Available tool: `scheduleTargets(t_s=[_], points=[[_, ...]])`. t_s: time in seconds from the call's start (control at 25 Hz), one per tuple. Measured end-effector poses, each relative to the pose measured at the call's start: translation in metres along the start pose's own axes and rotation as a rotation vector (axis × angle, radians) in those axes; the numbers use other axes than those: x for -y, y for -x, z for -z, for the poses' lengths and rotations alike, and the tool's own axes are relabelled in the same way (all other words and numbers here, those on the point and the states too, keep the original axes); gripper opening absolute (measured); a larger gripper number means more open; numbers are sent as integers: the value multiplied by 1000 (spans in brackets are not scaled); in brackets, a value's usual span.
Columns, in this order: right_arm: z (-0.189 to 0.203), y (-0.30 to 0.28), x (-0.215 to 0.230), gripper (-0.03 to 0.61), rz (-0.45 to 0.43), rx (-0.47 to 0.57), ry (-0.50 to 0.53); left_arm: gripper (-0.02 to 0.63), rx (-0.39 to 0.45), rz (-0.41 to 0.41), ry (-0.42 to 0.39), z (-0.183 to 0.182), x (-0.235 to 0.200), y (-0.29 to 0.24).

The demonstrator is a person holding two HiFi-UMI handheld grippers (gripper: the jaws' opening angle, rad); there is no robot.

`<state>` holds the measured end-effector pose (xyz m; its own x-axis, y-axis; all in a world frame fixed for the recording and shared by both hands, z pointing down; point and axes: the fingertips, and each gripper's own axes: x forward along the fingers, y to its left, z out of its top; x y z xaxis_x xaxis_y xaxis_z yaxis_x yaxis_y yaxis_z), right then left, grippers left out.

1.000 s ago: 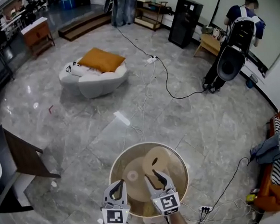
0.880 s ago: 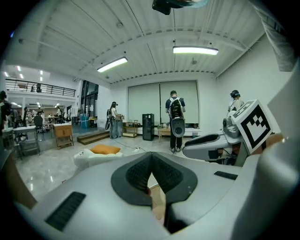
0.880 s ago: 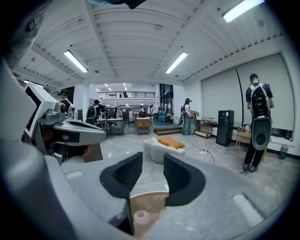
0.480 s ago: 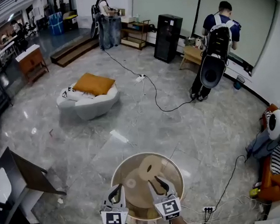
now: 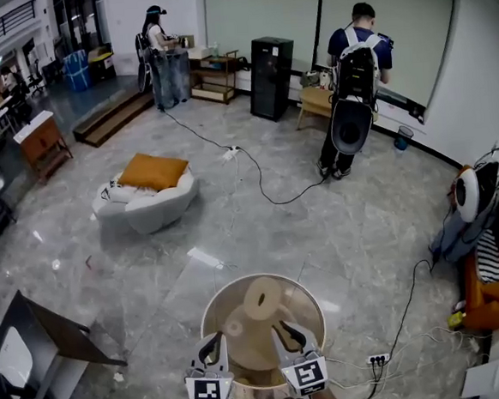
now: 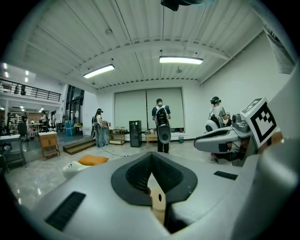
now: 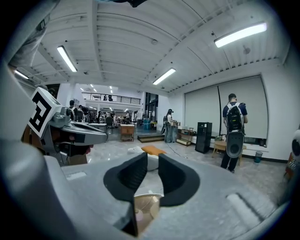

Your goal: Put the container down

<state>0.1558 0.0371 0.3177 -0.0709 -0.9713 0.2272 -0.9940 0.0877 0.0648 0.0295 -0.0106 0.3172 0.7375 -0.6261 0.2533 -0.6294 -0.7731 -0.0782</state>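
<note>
Container (image 5: 306, 309), a round tan tub holding cardboard rolls (image 5: 263, 300), sits on the grey floor in the head view. A cable (image 5: 266, 191) and a power strip (image 5: 378, 360) lie nearby, and nothing covers it. The left gripper (image 5: 211, 342) and right gripper (image 5: 287, 331) overlap its near rim; contact cannot be told. Left gripper view: fingers meet at the tips, with a roll visible below them. Right gripper view: fingers, just closing, leave a narrow empty gap, with the container lower down.
</note>
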Motion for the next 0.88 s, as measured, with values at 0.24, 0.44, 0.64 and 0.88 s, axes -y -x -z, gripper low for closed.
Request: scheduleTargets(t_s=[0.24,0.44,0.64,0.88], points=[[-3,26,-12,28,66,8,-8,14,2,75,-56,1,14,19],[-8,45,-31,1,85,9,0,14,20,118,-76,0,25,34],[-6,49,-42,0,102,3,4,14,20,141,-72,5,26,45],[-10,51,-46,-2,116,9,3,14,25,149,-79,5,21,49]])
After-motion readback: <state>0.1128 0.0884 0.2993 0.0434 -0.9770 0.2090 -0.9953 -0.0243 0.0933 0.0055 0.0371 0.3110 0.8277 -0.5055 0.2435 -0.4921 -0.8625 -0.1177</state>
